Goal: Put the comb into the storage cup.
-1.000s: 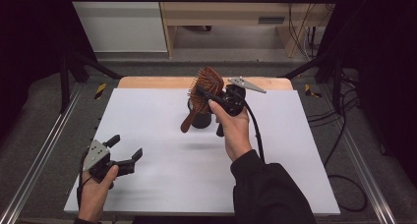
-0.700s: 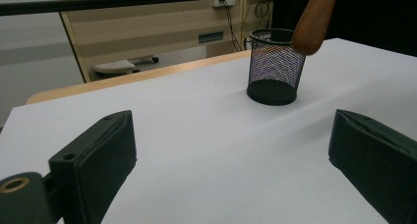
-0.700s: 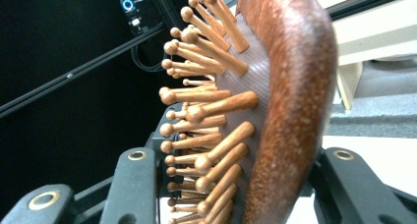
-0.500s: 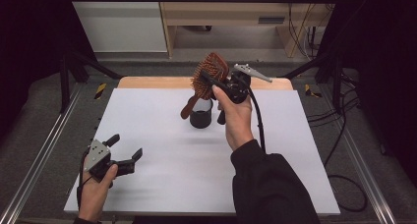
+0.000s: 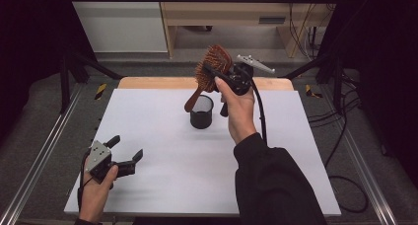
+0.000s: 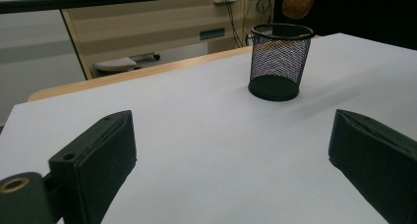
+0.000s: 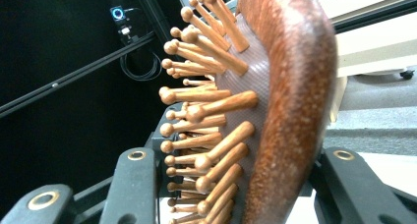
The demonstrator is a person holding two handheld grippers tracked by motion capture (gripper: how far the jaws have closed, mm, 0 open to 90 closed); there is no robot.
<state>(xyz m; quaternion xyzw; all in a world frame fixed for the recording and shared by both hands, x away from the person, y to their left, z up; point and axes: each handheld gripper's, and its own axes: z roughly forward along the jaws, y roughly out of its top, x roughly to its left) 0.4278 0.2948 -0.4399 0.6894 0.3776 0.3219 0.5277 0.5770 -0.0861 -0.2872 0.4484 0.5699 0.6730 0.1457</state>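
A wooden hairbrush (image 5: 212,69) with peg bristles hangs above the far middle of the table, and my right gripper (image 5: 219,77) is shut on its head. Its handle slopes down toward the black mesh cup (image 5: 201,112) but stays clear of the rim. In the right gripper view the hairbrush (image 7: 255,111) stands between the jaws, bristles facing left. My left gripper (image 5: 125,153) rests open at the near left of the white table top (image 5: 148,136). The left gripper view looks across the table at the mesh cup (image 6: 279,62), with the handle tip (image 6: 299,0) above it.
A wooden strip (image 5: 148,83) runs along the table's far edge. Metal rails (image 5: 44,151) flank both sides, and cables (image 5: 340,136) lie on the floor at the right. A cabinet (image 5: 222,13) stands beyond the table.
My right gripper has lifted the hairbrush up and away from the mesh cup, so the handle now clears the rim. The left gripper has stayed put.
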